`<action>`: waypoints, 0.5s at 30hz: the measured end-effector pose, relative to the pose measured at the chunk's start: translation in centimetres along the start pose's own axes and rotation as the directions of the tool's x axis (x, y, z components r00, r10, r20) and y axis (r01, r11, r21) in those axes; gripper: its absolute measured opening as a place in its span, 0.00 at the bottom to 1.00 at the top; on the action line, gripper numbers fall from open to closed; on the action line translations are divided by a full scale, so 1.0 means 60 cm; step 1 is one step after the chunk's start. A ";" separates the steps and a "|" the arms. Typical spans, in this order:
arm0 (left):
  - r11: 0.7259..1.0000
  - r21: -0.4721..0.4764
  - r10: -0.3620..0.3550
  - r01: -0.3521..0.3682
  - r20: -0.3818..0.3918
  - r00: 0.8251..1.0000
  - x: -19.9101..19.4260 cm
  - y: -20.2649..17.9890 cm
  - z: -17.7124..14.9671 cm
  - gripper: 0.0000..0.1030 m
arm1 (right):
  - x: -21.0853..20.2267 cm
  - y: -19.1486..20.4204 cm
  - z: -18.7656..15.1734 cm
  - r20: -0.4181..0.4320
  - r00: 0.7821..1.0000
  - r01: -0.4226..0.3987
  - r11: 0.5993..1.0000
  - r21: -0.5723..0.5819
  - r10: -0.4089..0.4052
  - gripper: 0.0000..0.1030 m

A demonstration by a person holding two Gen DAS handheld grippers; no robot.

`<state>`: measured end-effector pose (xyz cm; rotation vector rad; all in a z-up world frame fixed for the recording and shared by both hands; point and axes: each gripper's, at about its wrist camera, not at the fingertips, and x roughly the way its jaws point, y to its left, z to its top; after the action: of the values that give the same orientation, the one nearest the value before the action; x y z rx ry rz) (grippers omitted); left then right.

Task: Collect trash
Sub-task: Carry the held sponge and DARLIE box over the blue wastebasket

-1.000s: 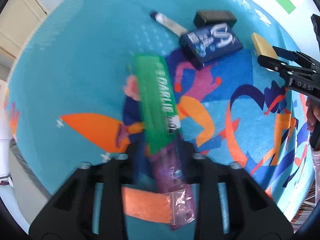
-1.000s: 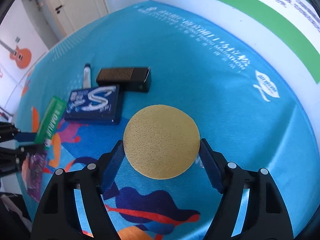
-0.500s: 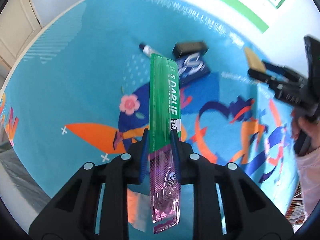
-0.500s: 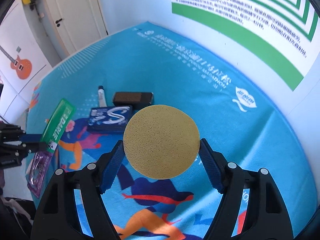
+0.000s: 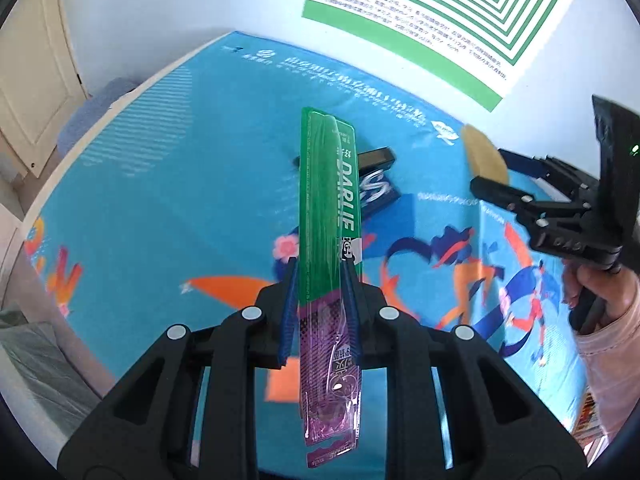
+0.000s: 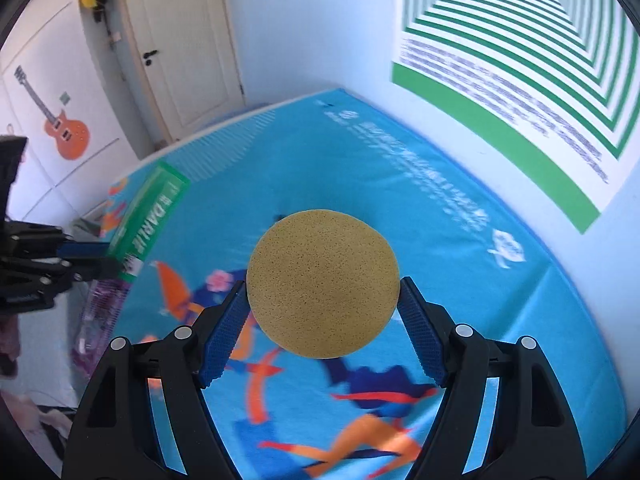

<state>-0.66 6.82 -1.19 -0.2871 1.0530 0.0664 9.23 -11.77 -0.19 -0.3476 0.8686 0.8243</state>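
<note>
Green toothbrush pack (image 5: 327,216) between left gripper (image 5: 320,280) fingers (image 5: 289,304)

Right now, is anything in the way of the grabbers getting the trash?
No, each already grips a piece: the left gripper pinches the green toothbrush pack, the right gripper clamps the round sponge. No bin shows.

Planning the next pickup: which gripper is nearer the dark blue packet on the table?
Left. The left gripper, shut on the Darlie toothbrush pack, hangs just before the dark blue packet; the right gripper, holding the round sponge, is off to its side.
</note>
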 end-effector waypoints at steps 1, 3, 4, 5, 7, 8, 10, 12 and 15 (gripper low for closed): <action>1.000 -0.003 0.006 -0.006 -0.001 1.000 -0.006 0.014 -0.007 0.19 | 0.002 0.020 0.003 -0.001 1.000 -0.016 1.000 -0.007 0.016 0.73; 0.999 -0.013 0.029 -0.029 -0.005 1.000 -0.021 0.056 -0.028 0.19 | 0.009 0.062 0.009 -0.010 0.999 -0.046 0.999 -0.030 0.046 0.73; 0.999 -0.028 0.042 -0.043 -0.008 0.999 -0.028 0.083 -0.041 0.19 | 0.016 0.089 0.013 -0.017 0.998 -0.062 0.997 -0.048 0.062 0.73; 0.998 -0.039 0.051 -0.051 -0.013 0.999 -0.034 0.102 -0.050 0.19 | 0.024 0.114 0.016 -0.024 0.996 -0.082 0.995 -0.065 0.080 0.73; 0.994 -0.072 0.078 -0.079 -0.023 0.997 -0.048 0.153 -0.075 0.19 | 0.042 0.171 0.025 -0.042 0.992 -0.127 0.987 -0.101 0.123 0.73; 0.991 -0.090 0.097 -0.099 -0.026 0.995 -0.057 0.183 -0.090 0.19 | 0.053 0.202 0.031 -0.051 0.988 -0.148 0.981 -0.124 0.143 0.73; 0.981 -0.138 0.134 -0.137 -0.035 0.990 -0.079 0.246 -0.124 0.19 | 0.075 0.267 0.041 -0.074 0.980 -0.195 0.966 -0.168 0.185 0.73; 0.969 -0.182 0.160 -0.166 -0.044 0.986 -0.099 0.297 -0.152 0.19 | 0.096 0.329 0.050 -0.098 0.969 -0.244 0.947 -0.206 0.228 0.73; 0.943 -0.251 0.208 -0.217 -0.063 0.976 -0.127 0.377 -0.202 0.19 | 0.127 0.431 0.061 -0.143 0.945 -0.322 0.906 -0.274 0.293 0.73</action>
<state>-18.99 26.00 -4.77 -0.4092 1.1091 0.3963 -5.61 10.89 -2.62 -0.5241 0.9067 1.2469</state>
